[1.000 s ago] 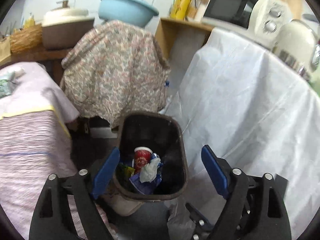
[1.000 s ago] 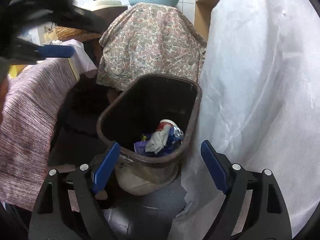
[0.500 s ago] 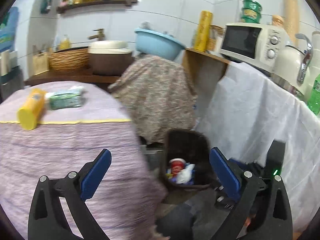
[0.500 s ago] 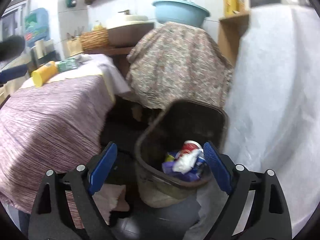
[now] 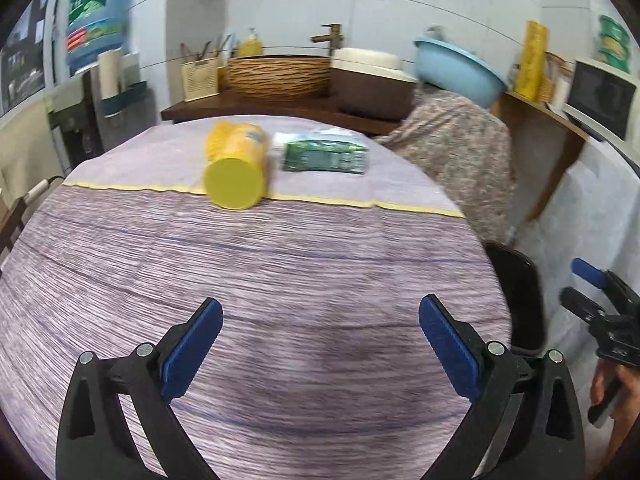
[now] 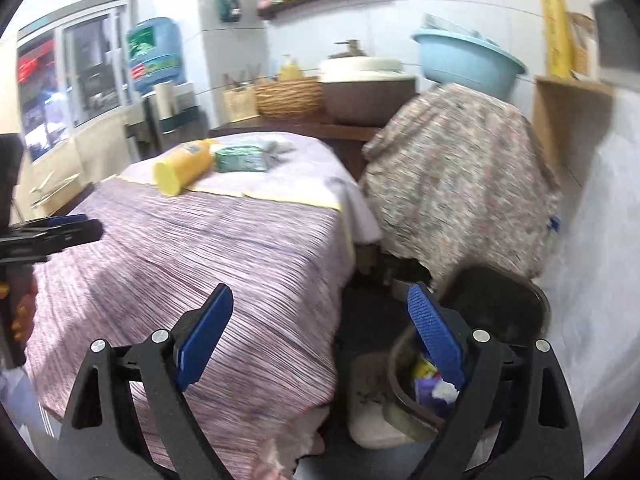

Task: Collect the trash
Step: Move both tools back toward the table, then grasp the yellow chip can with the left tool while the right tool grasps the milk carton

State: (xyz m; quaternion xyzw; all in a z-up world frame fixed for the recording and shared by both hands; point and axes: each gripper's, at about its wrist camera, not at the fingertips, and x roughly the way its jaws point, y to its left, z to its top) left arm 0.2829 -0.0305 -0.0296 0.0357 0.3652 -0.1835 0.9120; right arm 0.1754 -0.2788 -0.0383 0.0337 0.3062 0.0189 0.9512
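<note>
Both my jaws are wide and empty: left gripper [image 5: 320, 344], right gripper [image 6: 320, 336]. Next trash, a yellow bottle [image 5: 236, 168] and green packet [image 5: 324, 156], lies on the surface's far side; I must reach there, then drop it in the bin [image 6: 500, 300].

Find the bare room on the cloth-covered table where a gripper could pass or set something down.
Free: the striped cloth from the yellow stripe to the near edge. Crowded: beyond the stripe, where the yellow canister and green packet lie side by side.
</note>
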